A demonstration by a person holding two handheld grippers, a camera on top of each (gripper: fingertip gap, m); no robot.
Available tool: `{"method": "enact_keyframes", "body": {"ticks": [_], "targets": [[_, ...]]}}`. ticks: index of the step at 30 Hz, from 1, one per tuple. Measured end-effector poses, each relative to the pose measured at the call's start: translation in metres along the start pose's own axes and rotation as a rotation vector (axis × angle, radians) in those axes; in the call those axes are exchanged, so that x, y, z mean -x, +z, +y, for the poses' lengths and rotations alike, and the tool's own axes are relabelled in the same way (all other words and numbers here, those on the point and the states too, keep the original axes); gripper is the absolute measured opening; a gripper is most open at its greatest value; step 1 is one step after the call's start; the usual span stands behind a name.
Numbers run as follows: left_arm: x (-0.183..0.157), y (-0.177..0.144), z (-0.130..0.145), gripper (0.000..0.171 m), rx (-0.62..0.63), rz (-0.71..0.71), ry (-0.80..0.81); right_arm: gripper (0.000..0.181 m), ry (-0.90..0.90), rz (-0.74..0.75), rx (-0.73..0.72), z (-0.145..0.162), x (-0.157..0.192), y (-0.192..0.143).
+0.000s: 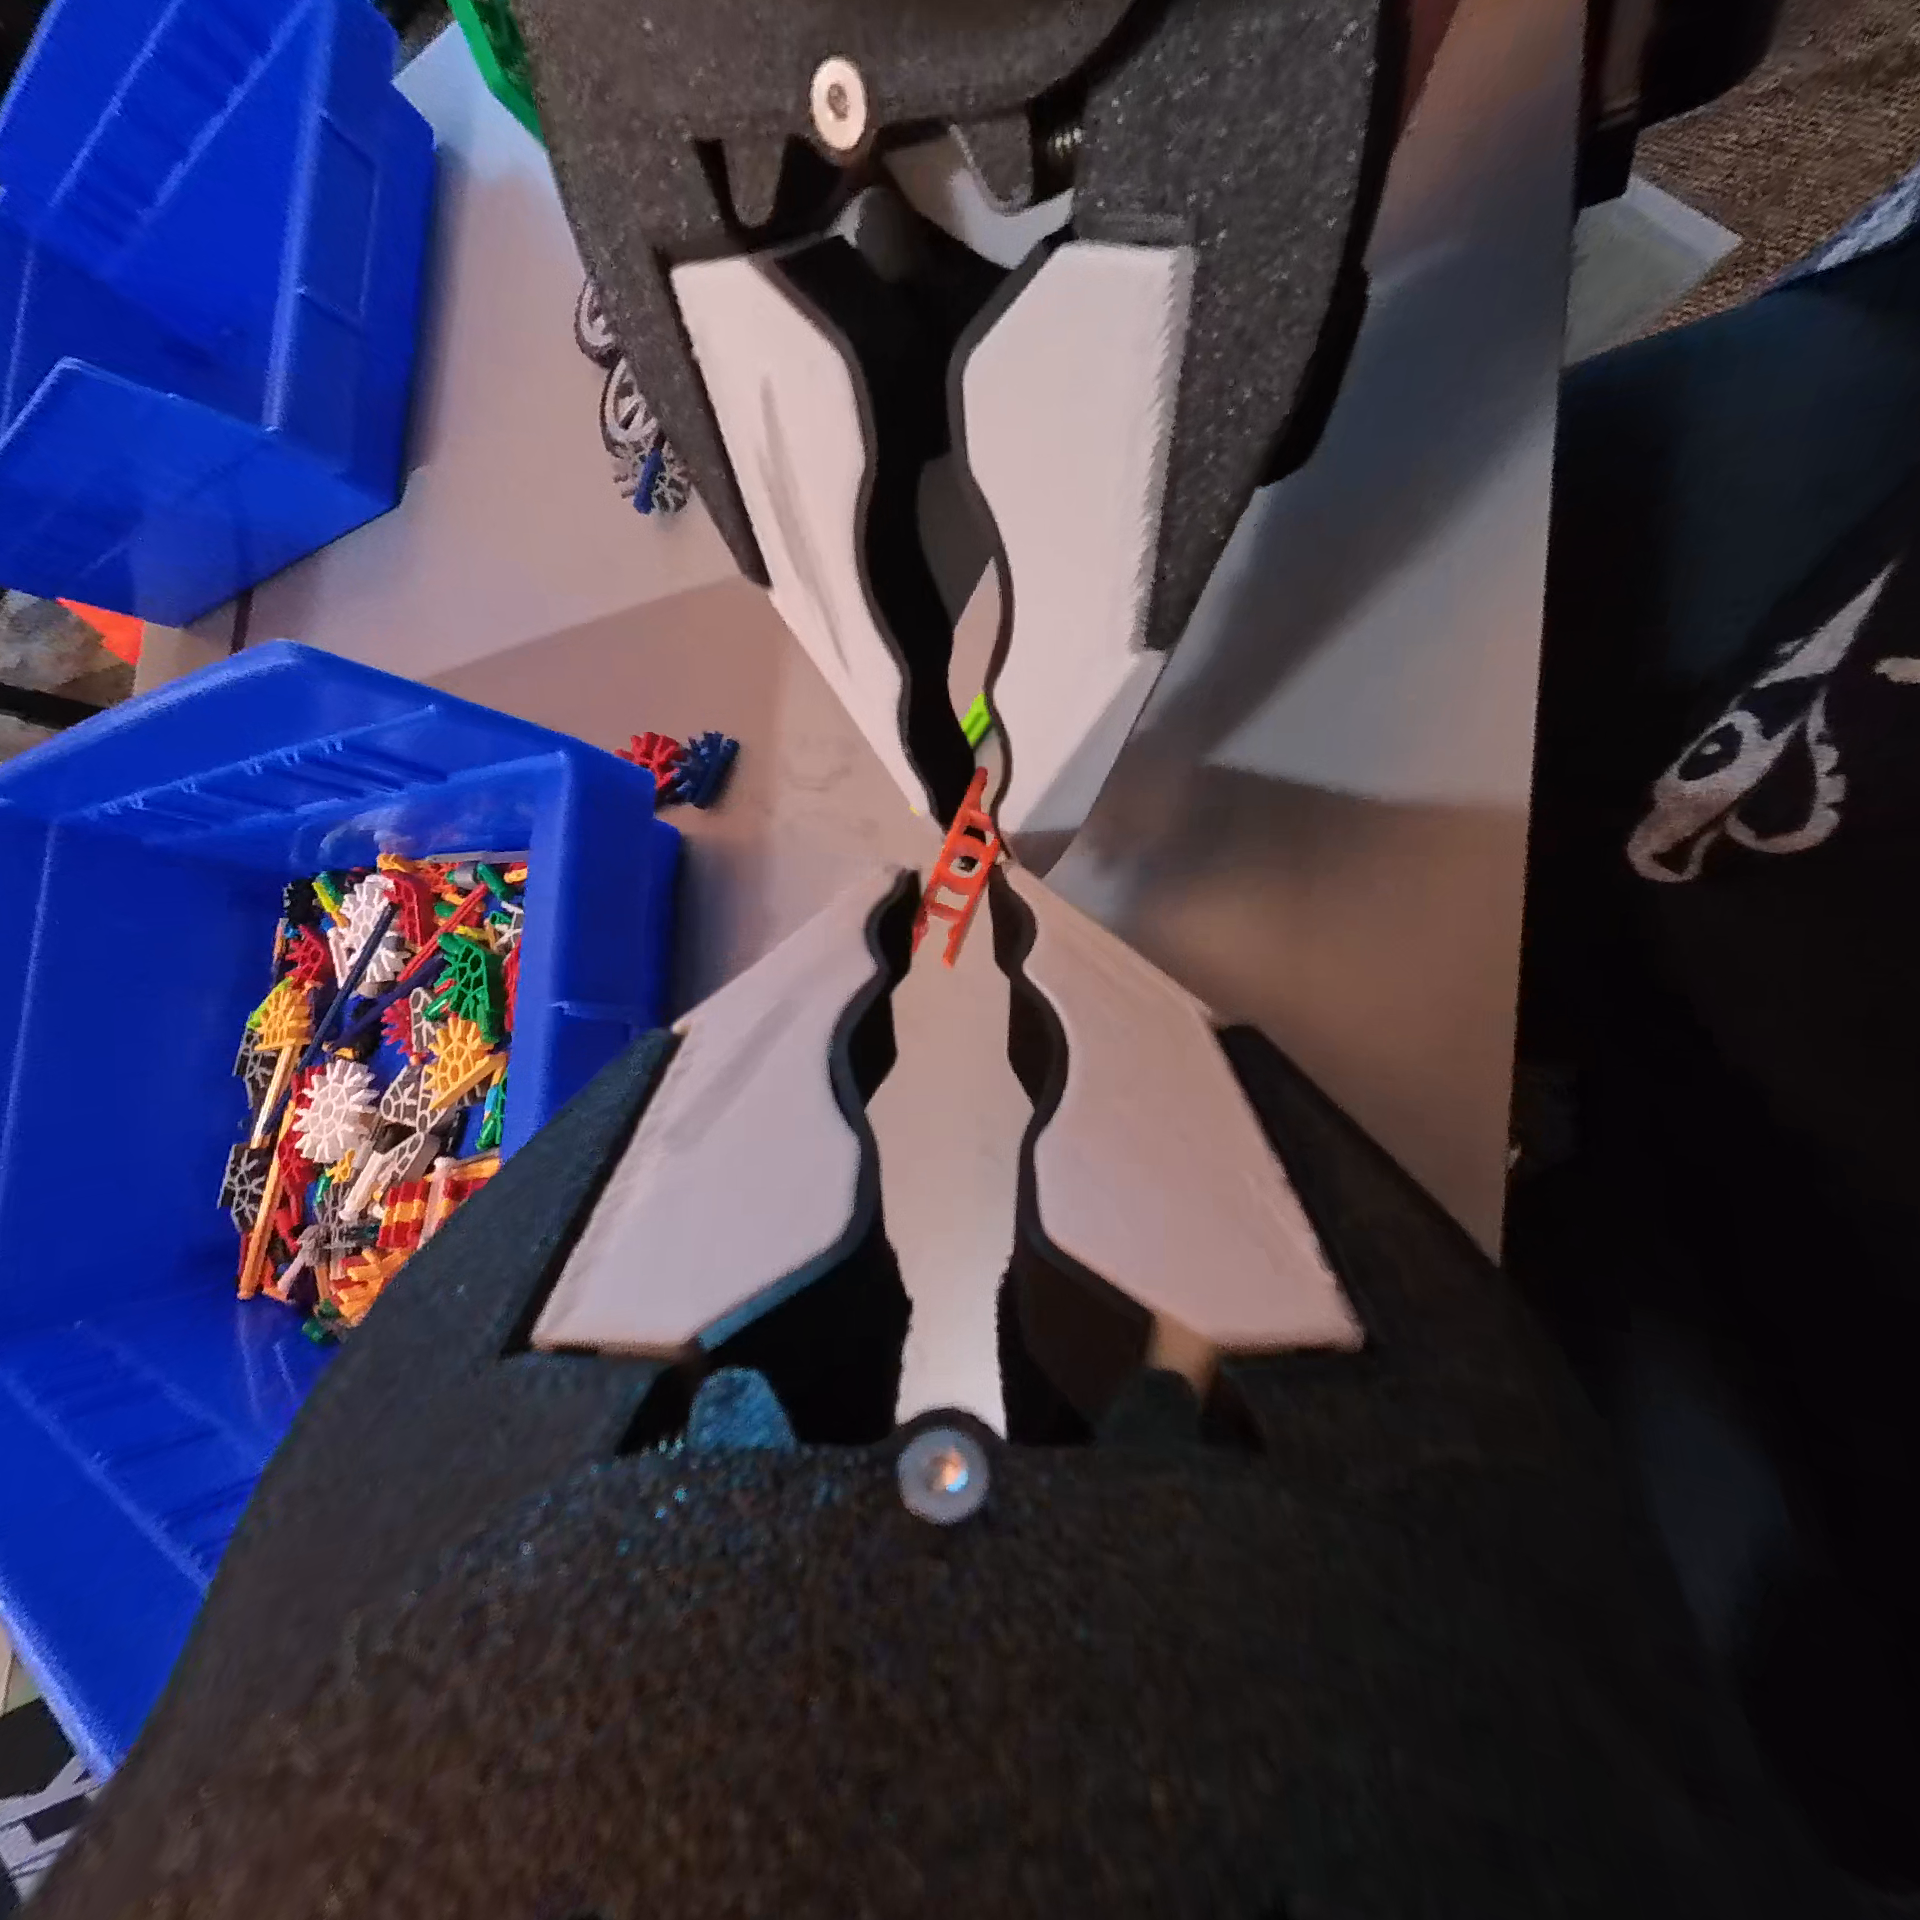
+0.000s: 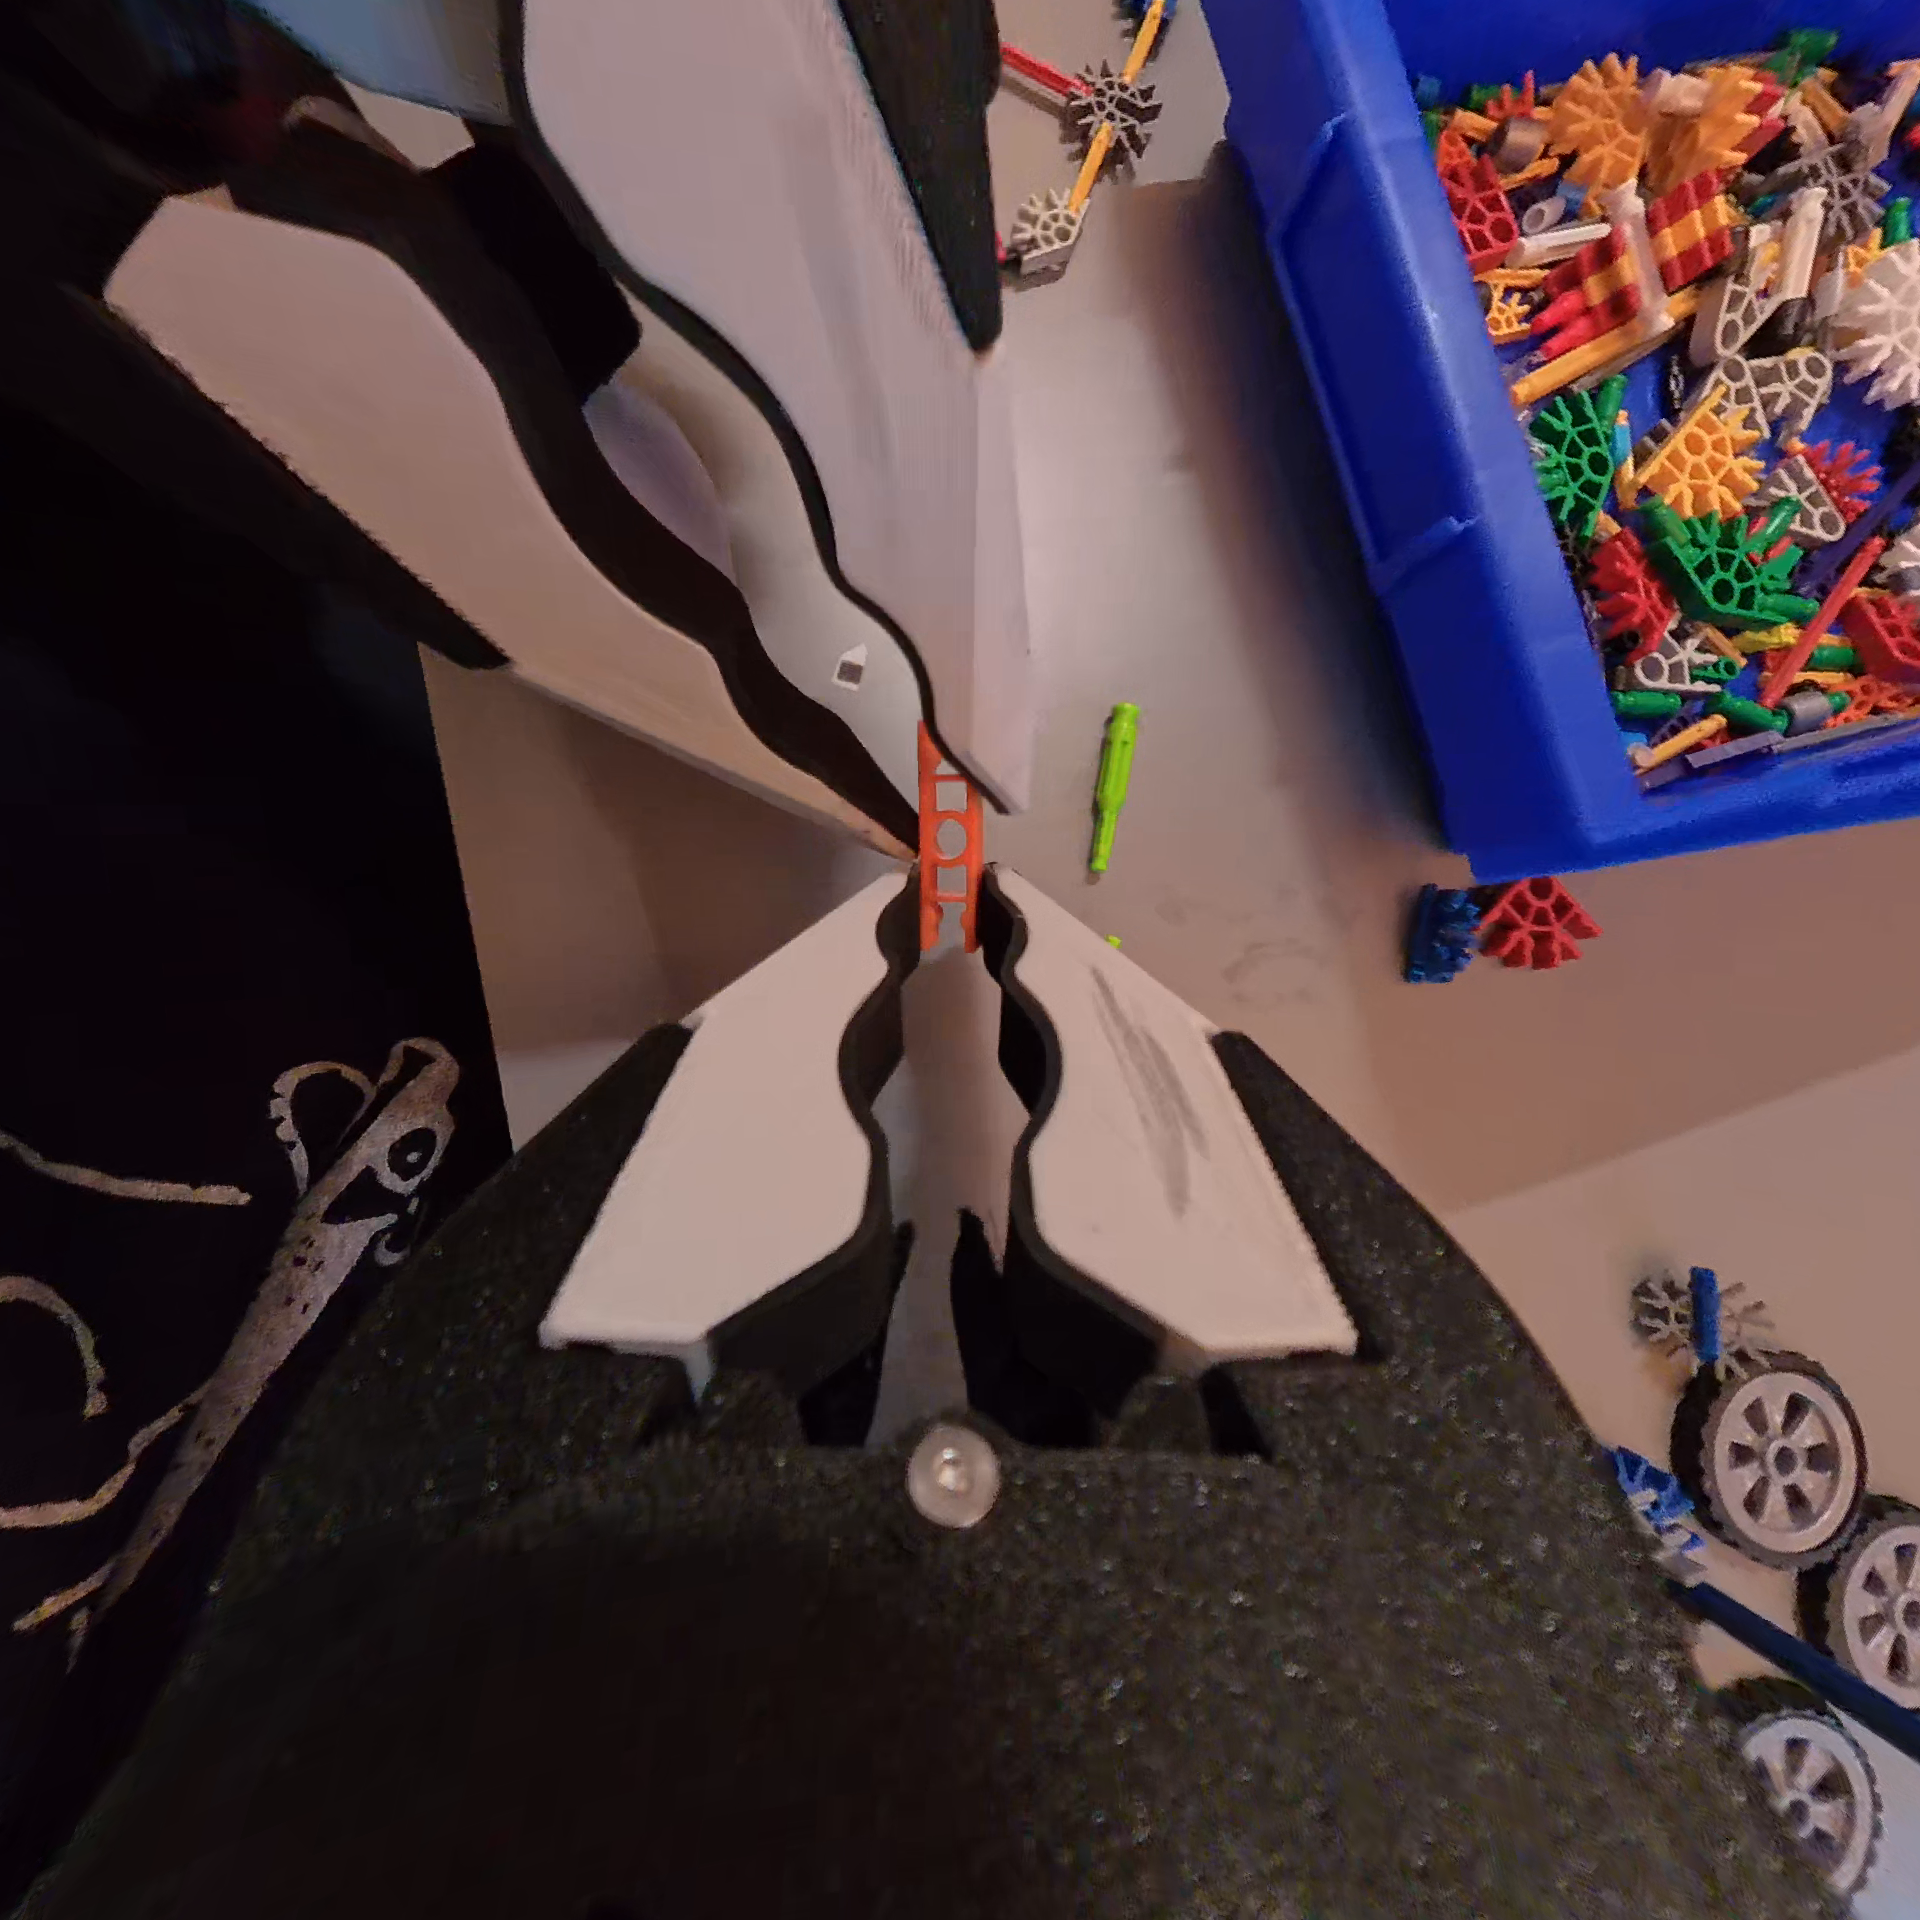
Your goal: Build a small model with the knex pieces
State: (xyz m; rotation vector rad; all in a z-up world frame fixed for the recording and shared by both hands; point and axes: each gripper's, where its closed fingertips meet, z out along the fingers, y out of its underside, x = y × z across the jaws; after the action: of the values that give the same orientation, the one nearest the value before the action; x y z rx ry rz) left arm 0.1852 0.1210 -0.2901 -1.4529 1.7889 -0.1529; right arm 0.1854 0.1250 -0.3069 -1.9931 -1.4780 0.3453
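Observation:
A small orange ladder-shaped connector (image 1: 961, 883) is held tip to tip between my two grippers, above the pale table (image 1: 1299, 883). My left gripper (image 1: 951, 883) is shut on its near end in the left wrist view. My right gripper (image 1: 975, 826) comes in from the top and pinches the far end. In the right wrist view, my right gripper (image 2: 948, 888) is shut on the orange connector (image 2: 948, 842), and my left gripper (image 2: 945, 821) reaches in from the upper left, shut on the other end. A light green rod (image 2: 1112, 790) lies on the table just beside the fingertips.
A blue bin (image 1: 603, 935) of mixed coloured building pieces stands left of the grippers, also in the right wrist view (image 2: 1351, 416). A second blue bin (image 1: 208, 312) stands behind it. Red and blue connectors (image 2: 1496, 925), grey wheels (image 2: 1782, 1455) and a rod assembly (image 2: 1091, 135) lie around. A person's dark printed clothing (image 1: 1714, 790) borders the table. Only a small space, under 4 cm, lies between the two pairs of fingers. From the right gripper's tips to the light green rod (image 2: 1112, 790) is close to 4 cm.

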Motion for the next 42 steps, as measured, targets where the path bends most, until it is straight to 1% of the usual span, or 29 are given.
{"method": "enact_keyframes", "body": {"ticks": [6, 9, 10, 12, 13, 16, 19, 21, 27, 32, 34, 36, 38, 42], "targets": [[0.008, -0.006, 0.005, 0.009, -0.01, 0.016, -0.02, 0.013, 0.036, -0.003, -0.054, -0.012, -0.006, 0.001], [0.015, -0.006, 0.013, 0.009, 0.004, 0.028, -0.022, 0.015, 0.064, -0.004, -0.084, -0.019, -0.012, 0.002], [0.018, -0.007, 0.016, 0.009, 0.012, 0.028, -0.02, 0.018, 0.081, -0.013, -0.088, -0.02, -0.013, 0.003], [0.027, -0.008, 0.024, 0.009, 0.032, 0.023, -0.017, 0.034, 0.125, -0.008, -0.081, -0.02, -0.019, 0.004], [0.032, -0.009, 0.029, 0.008, 0.045, 0.018, -0.016, 0.034, 0.141, -0.008, -0.088, -0.02, -0.021, 0.005], [0.043, -0.008, 0.046, 0.009, 0.096, 0.039, -0.001, 0.019, 0.169, 0.002, -0.076, -0.016, -0.029, 0.01], [0.045, -0.004, 0.056, 0.009, 0.119, 0.078, 0.023, 0.019, 0.158, 0.027, -0.019, -0.009, -0.035, 0.022], [0.046, -0.001, 0.059, 0.009, 0.128, 0.097, 0.05, 0.016, 0.15, 0.032, 0.018, -0.005, -0.037, 0.03], [0.039, 0.005, 0.061, 0.009, 0.124, 0.181, 0.071, 0.004, 0.111, 0.009, 0.031, -0.006, -0.037, 0.035], [0.028, 0.01, 0.065, 0.009, 0.142, 0.263, 0.079, 0.004, 0.087, -0.002, 0.031, -0.004, -0.034, 0.03], [0.025, 0.012, 0.067, 0.009, 0.146, 0.304, 0.066, 0.004, 0.077, -0.006, 0.01, -0.006, -0.033, 0.025], [0.021, 0.013, 0.066, 0.009, 0.139, 0.337, 0.054, 0.004, 0.056, -0.033, -0.015, -0.011, -0.028, 0.022], [0.018, 0.013, 0.063, 0.009, 0.126, 0.374, 0.036, 0.004, 0.03, -0.044, 0.0, -0.011, -0.025, 0.024], [0.021, 0.014, 0.064, 0.011, 0.116, 0.376, 0.021, 0.004, 0.005, -0.07, 0.019, -0.011, -0.024, 0.03]]}}
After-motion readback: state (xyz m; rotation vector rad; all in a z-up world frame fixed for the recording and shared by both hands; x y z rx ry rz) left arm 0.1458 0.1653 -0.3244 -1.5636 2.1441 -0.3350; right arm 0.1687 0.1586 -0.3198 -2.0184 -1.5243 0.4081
